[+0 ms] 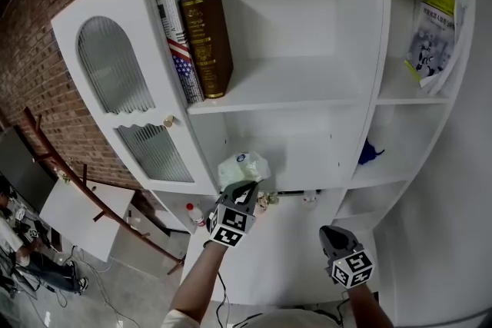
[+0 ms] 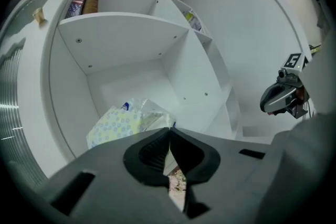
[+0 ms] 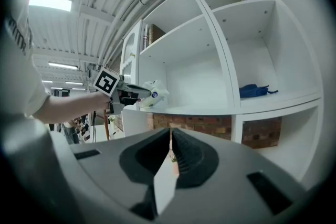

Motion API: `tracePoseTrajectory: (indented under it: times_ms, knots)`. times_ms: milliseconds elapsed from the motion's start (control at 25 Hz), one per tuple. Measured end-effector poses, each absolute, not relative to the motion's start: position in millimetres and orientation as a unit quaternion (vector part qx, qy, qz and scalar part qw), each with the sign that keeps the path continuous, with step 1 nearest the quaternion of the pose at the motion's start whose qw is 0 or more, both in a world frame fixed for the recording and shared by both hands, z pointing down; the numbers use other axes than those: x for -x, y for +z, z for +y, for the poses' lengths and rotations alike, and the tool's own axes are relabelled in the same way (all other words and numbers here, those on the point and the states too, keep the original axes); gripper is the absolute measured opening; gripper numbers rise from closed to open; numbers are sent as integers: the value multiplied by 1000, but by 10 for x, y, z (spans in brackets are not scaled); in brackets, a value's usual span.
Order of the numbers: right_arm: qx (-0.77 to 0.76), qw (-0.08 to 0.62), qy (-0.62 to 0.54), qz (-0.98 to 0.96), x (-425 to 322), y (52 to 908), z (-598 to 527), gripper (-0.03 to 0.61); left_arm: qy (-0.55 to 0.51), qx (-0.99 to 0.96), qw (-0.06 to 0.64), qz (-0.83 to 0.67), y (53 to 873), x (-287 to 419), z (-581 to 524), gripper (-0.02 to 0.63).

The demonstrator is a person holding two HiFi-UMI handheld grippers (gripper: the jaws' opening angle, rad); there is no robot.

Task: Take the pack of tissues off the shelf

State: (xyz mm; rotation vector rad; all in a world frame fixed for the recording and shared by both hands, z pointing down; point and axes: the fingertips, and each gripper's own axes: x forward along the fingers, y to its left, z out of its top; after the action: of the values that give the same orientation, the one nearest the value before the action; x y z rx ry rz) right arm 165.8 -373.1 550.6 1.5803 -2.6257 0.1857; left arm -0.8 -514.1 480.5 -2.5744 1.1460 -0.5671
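Left gripper view: we find the left hand-held gripper [image 2: 169, 131] clenched, apparently pinching the wrapper edge of the pack of tissues [image 2: 123, 122]. The pack lies just ahead on the lower shelf [image 3: 210, 110], long axis running leftward. The right hand-held gripper [image 3: 171, 139] is closed, empty and farther off.

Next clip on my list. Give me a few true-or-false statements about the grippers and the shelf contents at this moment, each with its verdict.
1. The left gripper has its jaws closed at the edge of the pack of tissues. True.
2. The right gripper holds the blue item. False: its jaws are shut on nothing, away from the shelves, and the blue item lies in the right-hand compartment.
3. Books stand on the shelf above the pack. True.
4. The pack sits in the top right compartment. False: a magazine is there, and the pack is in the wide compartment, one level below the books.
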Motion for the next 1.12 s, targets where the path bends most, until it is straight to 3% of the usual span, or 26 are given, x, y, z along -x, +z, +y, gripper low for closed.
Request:
tracePoseTrajectory:
  times_ms: [1120]
  knots:
    - [-502,39,54,-862,-1531,5475,-3576,34,-106,882,169,427,4123,204,-4665,28]
